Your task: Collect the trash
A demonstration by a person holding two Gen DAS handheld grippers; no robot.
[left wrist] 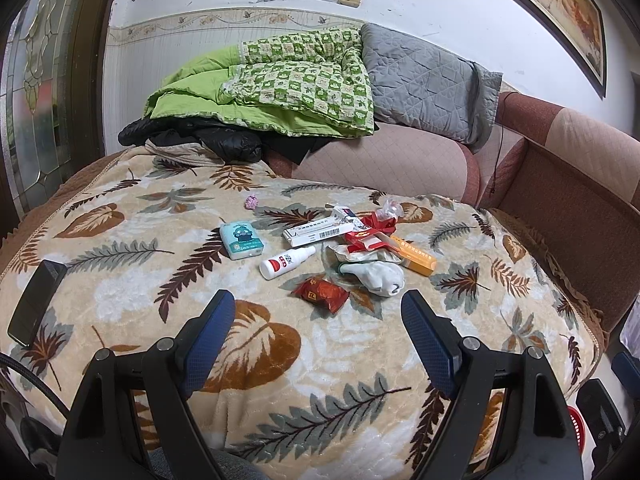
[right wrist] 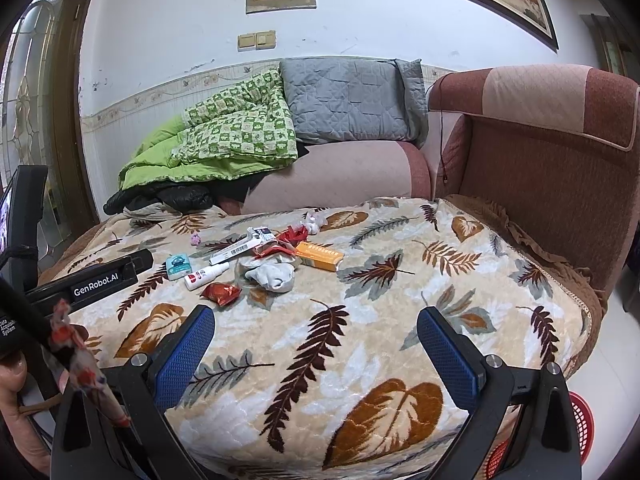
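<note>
Litter lies mid-way across a leaf-patterned blanket (left wrist: 120, 280). It includes a red snack wrapper (left wrist: 320, 293), crumpled white tissue (left wrist: 380, 276), an orange box (left wrist: 414, 256), torn red packaging (left wrist: 370, 236), a white barcode box (left wrist: 320, 232) and a small white spray bottle (left wrist: 286, 263). A teal tissue pack (left wrist: 241, 239) lies to their left. My left gripper (left wrist: 318, 322) hovers open just short of the red wrapper. My right gripper (right wrist: 316, 340) is open and empty over bare blanket, to the right of the pile: red wrapper (right wrist: 221, 293), tissue (right wrist: 274, 274), orange box (right wrist: 320, 258).
A black phone (left wrist: 36, 302) lies at the blanket's left edge. Green quilt (left wrist: 288, 84), grey cushion (left wrist: 424, 80) and dark jacket (left wrist: 192, 138) pile up behind. A sofa arm (right wrist: 540, 160) rises on the right. A red basket (right wrist: 580, 424) sits on the floor lower right.
</note>
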